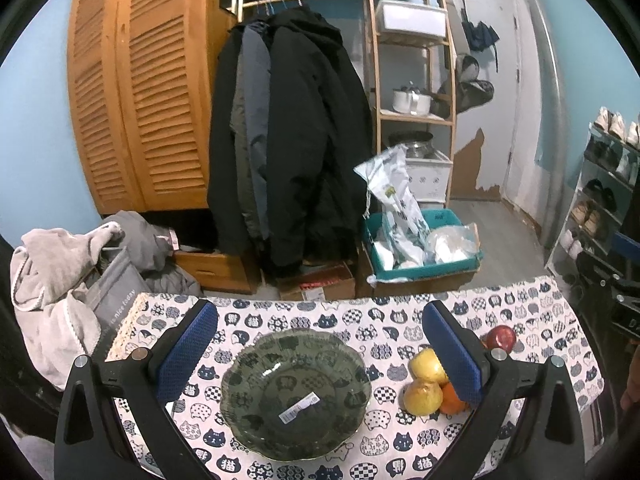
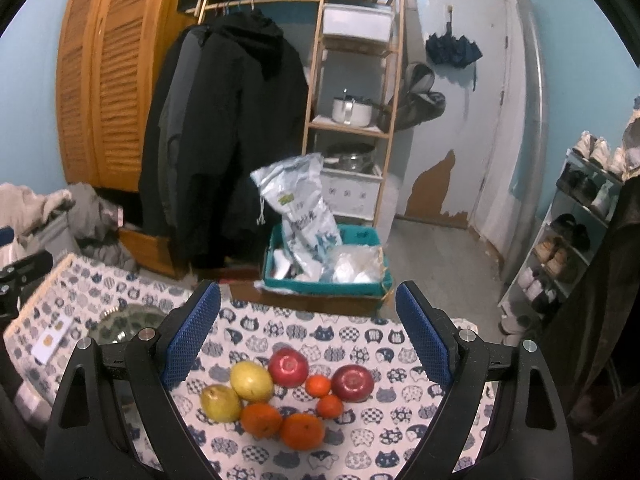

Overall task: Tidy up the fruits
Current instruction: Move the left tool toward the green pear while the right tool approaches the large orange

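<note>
Blue-padded fingers of the right gripper [image 2: 308, 340] frame the near edge of the right wrist view, jaws spread wide, nothing between them. Fruit pile sits directly ahead and just below the gap, on the cat-print tablecloth [image 2: 360, 432].

Pile contents, right view: two large oranges [image 2: 302, 431] nearest, side by side and touching; two yellow pears [image 2: 251, 380] at left, touching each other; red apple [image 2: 287, 366] at far centre; second red apple [image 2: 353, 383] at right; two small mandarins [image 2: 319, 385] between the apples and the oranges. All round-ish, no long axis that matters; pears lie a bit tilted.

Left gripper [image 1: 320, 342] also spread wide and empty, hovering over the green glass bowl [image 1: 296, 396], which lies centred between its fingers. Bowl empty except for a white sticker on the bottom. In the left view the fruit is off to the right, partly hidden behind the right-hand finger.

Key relation: fruit is centred under the right gripper, bowl centred under the left, bowl to the left of the pile. Right hand clearly nearer the fruit. Likely next: right drops onto a near orange or a pear, then carries it left to the bowl. Nothing sorted yet. Packed pile may roll when one is pulled.
</note>
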